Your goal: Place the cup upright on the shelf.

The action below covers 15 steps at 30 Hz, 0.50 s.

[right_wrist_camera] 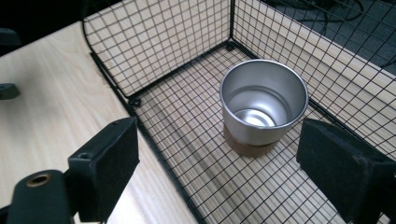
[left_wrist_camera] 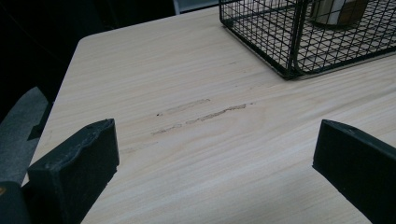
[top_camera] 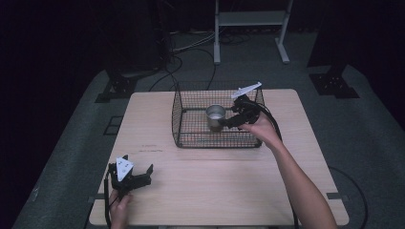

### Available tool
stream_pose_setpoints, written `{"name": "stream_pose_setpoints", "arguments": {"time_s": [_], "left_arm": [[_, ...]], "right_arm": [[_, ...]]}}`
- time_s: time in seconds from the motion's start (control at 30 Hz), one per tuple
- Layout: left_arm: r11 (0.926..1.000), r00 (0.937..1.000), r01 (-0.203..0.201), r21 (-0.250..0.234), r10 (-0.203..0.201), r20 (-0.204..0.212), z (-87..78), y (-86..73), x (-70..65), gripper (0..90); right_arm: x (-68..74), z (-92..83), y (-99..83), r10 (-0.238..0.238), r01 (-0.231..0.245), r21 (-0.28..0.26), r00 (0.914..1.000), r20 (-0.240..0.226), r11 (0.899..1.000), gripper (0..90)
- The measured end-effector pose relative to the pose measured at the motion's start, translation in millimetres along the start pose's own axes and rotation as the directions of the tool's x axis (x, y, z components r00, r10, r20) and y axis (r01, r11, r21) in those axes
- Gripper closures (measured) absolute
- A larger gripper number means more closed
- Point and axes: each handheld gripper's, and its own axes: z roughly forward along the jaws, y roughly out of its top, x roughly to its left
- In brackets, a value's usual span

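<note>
A black wire basket (top_camera: 191,141) stands on the far middle of the wooden table (top_camera: 215,191). Inside it a shiny metal cup (top_camera: 215,114) stands upright on a brown base, empty. My right gripper (top_camera: 230,121) hovers over the basket's right part, open, with the cup (right_wrist_camera: 264,105) just ahead of its jaws and nothing between them. My left gripper (top_camera: 143,175) rests low near the table's front left corner, open, over bare wood. From there the basket's corner (left_wrist_camera: 292,70) shows far ahead at the upper right.
Faint scuff marks (left_wrist_camera: 205,114) run across the wood ahead of the left gripper. Beyond the table lie dark floor, cables (top_camera: 191,47) and a white metal stand (top_camera: 250,28). The table's front middle is bare wood.
</note>
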Motion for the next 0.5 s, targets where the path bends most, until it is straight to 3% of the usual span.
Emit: {"name": "stream_pose_setpoints", "arguments": {"time_s": [0.03, 0.23, 0.5], "left_arm": [[1.0000, 1.0000, -0.002, 0.000, 0.002, 0.000, 0.1, 0.0, 0.0, 0.0], [1.0000, 1.0000, -0.004, 0.004, 0.004, 0.000, 0.4, 0.2, -0.4, 0.0], [1.0000, 1.0000, -0.008, 0.005, 0.008, -0.001, 0.4, 0.2, -0.2, 0.0]], "right_arm": [[1.9, -4.6, -3.3, 0.013, -0.014, -0.010, 0.9994, -0.031, 1.000, 12.3], [8.7, -14.2, -7.3, -0.011, 0.011, 0.000, 0.9993, -0.035, 1.000, 12.2], [14.5, -30.3, -16.2, -0.037, 0.036, -0.026, 0.9988, -0.031, 0.999, 12.2]]}}
